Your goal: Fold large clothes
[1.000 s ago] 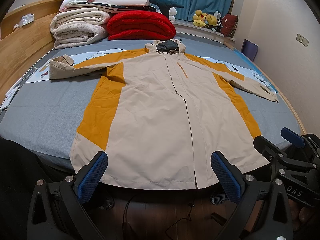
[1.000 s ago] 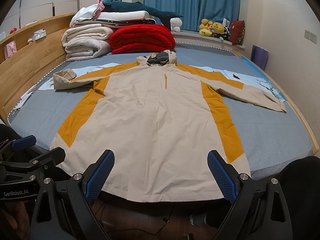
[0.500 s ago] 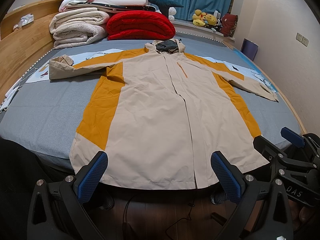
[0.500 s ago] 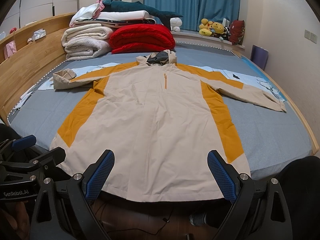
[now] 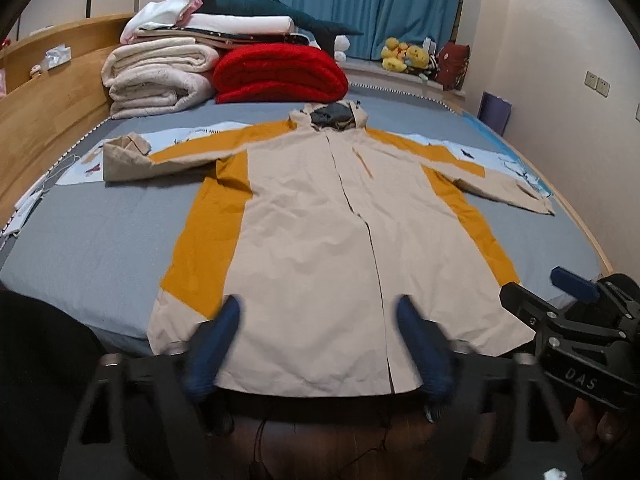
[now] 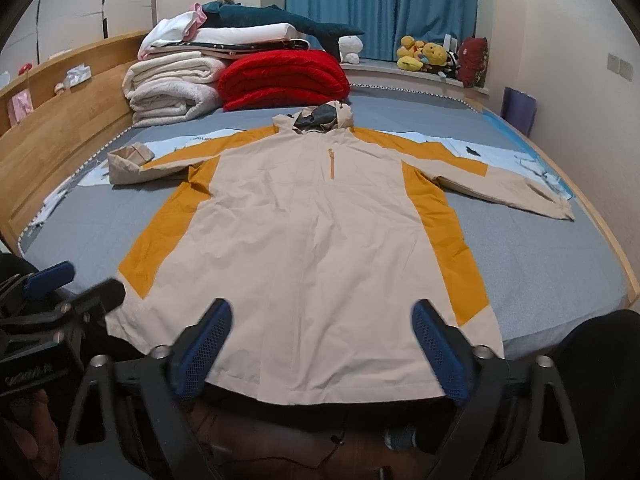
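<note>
Here, a big cream and orange jacket (image 5: pixel 320 240) lies flat on the grey bed (image 5: pixel 88 240), front up, with its hood toward the far edge, both sleeves stretched out sideways and its hem hanging over the near edge. The left gripper (image 5: pixel 318 344) and the right gripper (image 6: pixel 320 344) both hover just above the hem with their blue fingers spread wide, holding nothing. Folded blankets (image 6: pixel 176 88) are piled at the far left corner.

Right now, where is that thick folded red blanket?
In both wrist views the thick folded red blanket lies at the bed's far end, just beyond the beige-and-orange jacket's hood, right of the rolled white blankets.
</note>
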Available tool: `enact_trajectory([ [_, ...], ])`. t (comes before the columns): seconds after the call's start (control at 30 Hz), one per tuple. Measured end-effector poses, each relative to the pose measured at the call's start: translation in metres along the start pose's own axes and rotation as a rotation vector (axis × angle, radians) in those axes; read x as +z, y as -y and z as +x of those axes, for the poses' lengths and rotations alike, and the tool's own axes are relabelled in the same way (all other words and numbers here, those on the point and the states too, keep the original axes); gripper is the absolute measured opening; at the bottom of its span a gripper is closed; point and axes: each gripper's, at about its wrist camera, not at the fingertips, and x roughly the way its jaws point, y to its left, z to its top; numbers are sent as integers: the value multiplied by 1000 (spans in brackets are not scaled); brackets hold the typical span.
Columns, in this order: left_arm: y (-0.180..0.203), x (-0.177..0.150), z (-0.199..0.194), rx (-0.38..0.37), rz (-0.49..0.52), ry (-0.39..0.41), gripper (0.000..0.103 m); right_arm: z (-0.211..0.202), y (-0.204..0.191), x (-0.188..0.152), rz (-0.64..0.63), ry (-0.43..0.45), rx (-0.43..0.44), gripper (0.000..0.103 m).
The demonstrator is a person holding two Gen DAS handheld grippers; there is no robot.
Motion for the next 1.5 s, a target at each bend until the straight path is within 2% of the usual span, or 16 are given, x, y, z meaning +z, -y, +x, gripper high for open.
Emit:
enact_trajectory([
  [0.1,-2,9,-4,-18,4,16,45,-5,5,8,38,-3,38,74],
  [0.17,-5,18,-4,-58,-4,21,43,-6,12,17,66,5,53,70],
  [0.27,-1,31,-2,-73,12,34,35,-5,22,34,114,33,86,64],
  [0.4,5,52,0,-65,32,80,35,1,28,63,123,54,92,56],
  [0.63,-7,107,26,-14,13,106,35,38,25,125,41,69,97,54],
  [0.8,-29,162,55,54,-48,111,35,79,23,175,10,50,101,54],
  [0.9,-44,197,71,90,-110,147,35,106,22,208,13,40,118,54],
  [1.0,-57,225,86,144,-155,178,36,123,21,243,-3,93,99,53],
  [1.13,-83,257,111,248,-218,200,36,119,13,292,-23,242,62,53],
  [1.23,-98,272,127,319,-217,230,36,126,10,319,-17,308,80,53],
  [1.37,-117,294,154,377,-155,241,37,161,10,330,-22,282,96,54],
  [1.5,-159,306,191,405,-142,200,44,191,12,329,-18,259,113,63],
])
